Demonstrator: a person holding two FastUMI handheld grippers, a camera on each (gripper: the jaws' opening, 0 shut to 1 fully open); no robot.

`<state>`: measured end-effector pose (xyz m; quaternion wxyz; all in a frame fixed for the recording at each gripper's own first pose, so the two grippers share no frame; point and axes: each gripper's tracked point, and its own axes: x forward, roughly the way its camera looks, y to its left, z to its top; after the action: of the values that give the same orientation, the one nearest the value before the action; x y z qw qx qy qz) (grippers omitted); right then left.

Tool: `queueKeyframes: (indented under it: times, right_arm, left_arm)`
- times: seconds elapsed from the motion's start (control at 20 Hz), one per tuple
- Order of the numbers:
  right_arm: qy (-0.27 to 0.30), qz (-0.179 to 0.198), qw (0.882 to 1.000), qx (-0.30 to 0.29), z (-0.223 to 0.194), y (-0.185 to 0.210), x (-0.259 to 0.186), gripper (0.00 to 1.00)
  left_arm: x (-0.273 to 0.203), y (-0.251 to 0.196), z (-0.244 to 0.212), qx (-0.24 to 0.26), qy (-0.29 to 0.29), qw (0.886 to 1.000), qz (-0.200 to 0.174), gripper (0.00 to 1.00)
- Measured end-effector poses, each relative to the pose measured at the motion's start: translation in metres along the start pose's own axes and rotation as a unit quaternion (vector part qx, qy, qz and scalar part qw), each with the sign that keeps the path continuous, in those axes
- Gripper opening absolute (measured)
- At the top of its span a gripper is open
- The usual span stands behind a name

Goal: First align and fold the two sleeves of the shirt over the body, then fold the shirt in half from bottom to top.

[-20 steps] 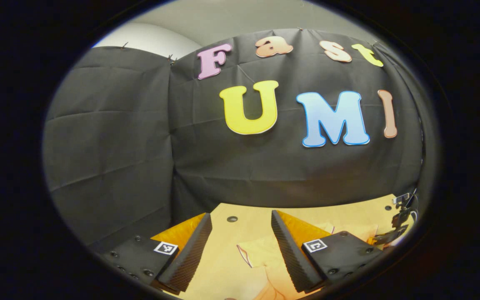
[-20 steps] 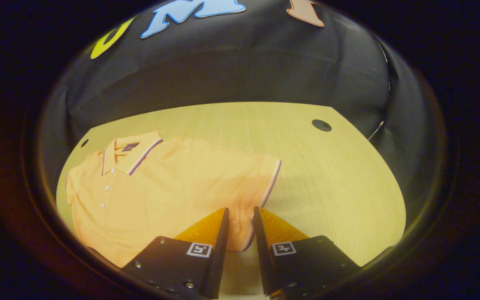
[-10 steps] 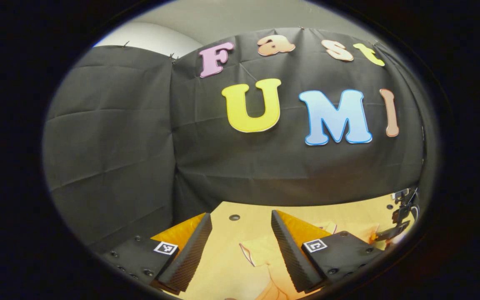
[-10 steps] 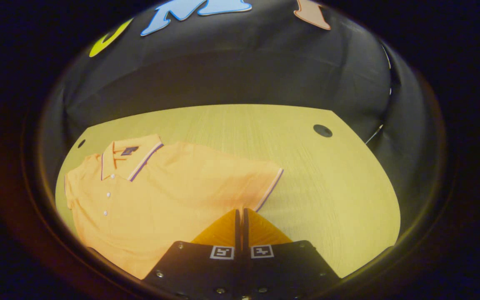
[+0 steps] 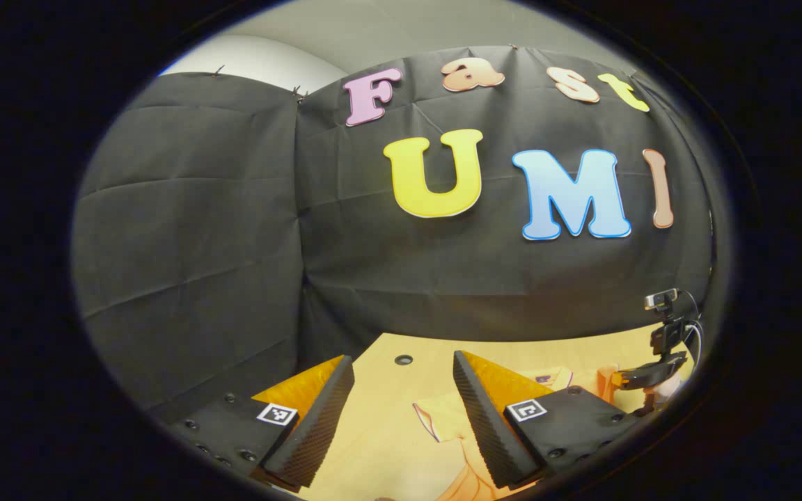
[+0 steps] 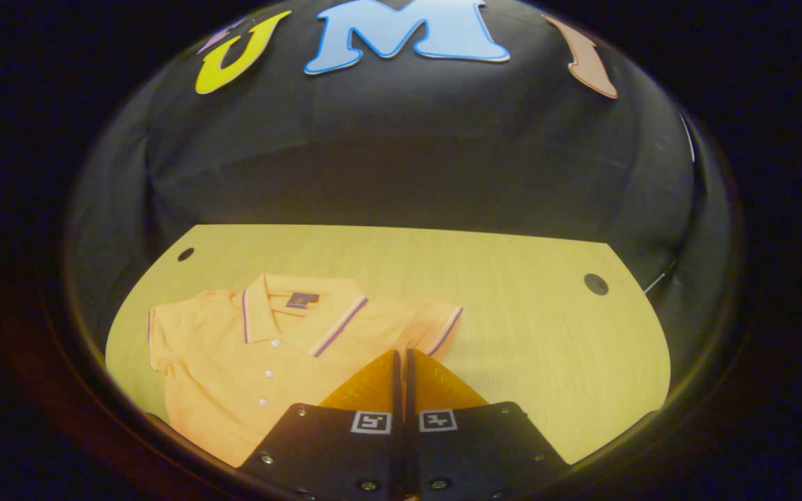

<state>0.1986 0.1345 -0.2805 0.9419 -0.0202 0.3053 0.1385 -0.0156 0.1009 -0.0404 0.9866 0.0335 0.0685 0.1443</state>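
Right gripper view: orange polo shirt [image 6: 248, 362] lies flat on the wooden desk [image 6: 547, 348], toward the desk's left side, collar pointing at the far edge, buttons up. Near sleeve [image 6: 436, 327] with striped cuff sits just beyond the right gripper [image 6: 401, 358]. Right gripper fingers are pressed together, barely a slit between them; fabric runs right up to the tips, but cannot tell whether any cloth is pinched. Cable hole [image 6: 595, 283] near the desk's far right corner, another [image 6: 185, 254] near the far left corner.

Left gripper view: left gripper [image 5: 401, 390] fingers spread wide apart, nothing between them, above the desk [image 5: 373, 431]. Shirt sleeve [image 5: 443, 421] lies below, next to the right-hand finger. A small camera on a stand [image 5: 662, 334] sits at the desk's right edge.
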Motion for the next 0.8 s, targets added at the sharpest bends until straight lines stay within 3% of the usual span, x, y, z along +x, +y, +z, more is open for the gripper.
queueKeyframes:
  times: [0.35,0.65,0.75,0.8]
  right_arm:
    - [0.020,0.062,0.996,-0.055,-0.016,0.083,0.010,0.00]
    - [0.052,0.063,0.994,-0.074,-0.039,0.100,0.020,0.00]
    - [0.062,0.073,0.993,-0.068,-0.044,0.105,0.019,0.06]
    - [0.066,0.070,0.993,-0.067,-0.045,0.104,0.019,0.13]
  left_arm:
    - [-0.009,0.034,-0.013,-0.008,0.009,0.999,0.030,0.94]
    - [-0.013,0.054,-0.027,-0.014,0.020,0.999,0.047,0.94]
    - [-0.009,0.055,-0.030,-0.018,0.022,0.999,0.046,0.94]
    - [-0.008,0.055,-0.032,-0.019,0.024,0.999,0.044,0.94]
